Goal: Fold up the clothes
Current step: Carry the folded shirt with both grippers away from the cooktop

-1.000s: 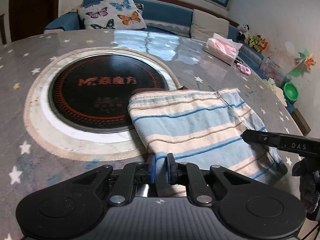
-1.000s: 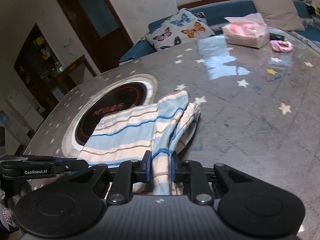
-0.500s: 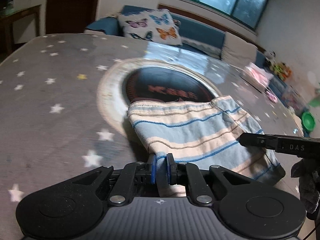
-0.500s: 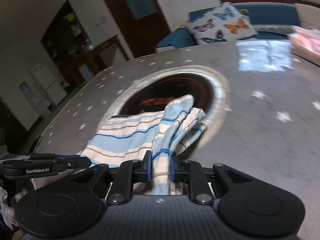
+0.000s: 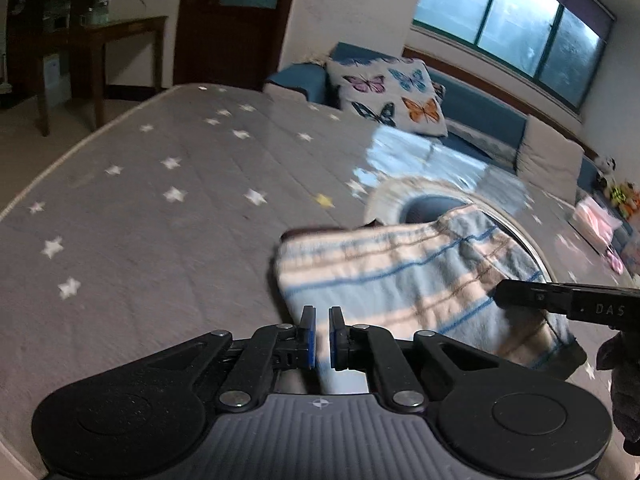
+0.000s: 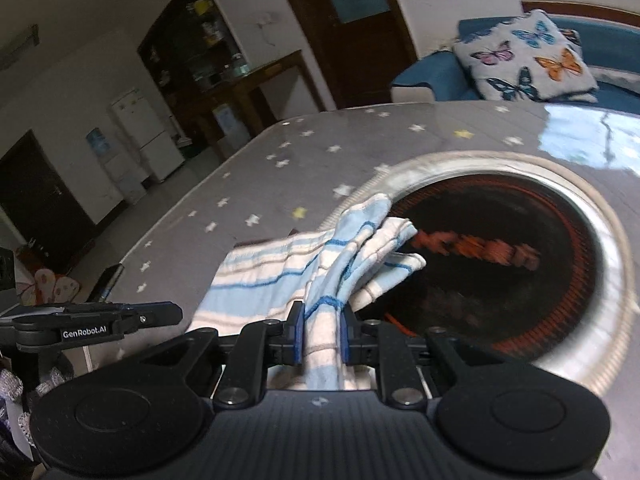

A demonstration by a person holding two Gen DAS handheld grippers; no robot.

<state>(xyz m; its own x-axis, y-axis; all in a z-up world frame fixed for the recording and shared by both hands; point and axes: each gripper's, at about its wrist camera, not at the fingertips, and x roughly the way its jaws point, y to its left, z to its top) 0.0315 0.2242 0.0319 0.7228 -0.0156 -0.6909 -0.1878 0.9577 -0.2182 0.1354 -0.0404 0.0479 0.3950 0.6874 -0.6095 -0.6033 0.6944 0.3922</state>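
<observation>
Striped cotton garment [image 5: 404, 276]: spread over the bench [image 5: 160, 216] by its round inset hob [image 6: 500, 264], both near corners pinched, left hand-held gripper [image 5: 322, 336] and right hand-held gripper [image 6: 320, 334] clamped tight, apparently to carry the fold across.

Butterfly pillow [image 5: 394, 98] on blue sofa [image 5: 476, 108]; fridge [image 6: 146, 136], maybe dispenser [image 6: 98, 146] nearby.

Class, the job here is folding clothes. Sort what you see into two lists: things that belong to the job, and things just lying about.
Belongs to the job:
- striped cloth
- left hand-held gripper, shut on the cloth
- right hand-held gripper, shut on the cloth
- table with star-patterned cover

Just lying about:
- round cooktop set in the table
- butterfly cushion
- pink packet
</observation>
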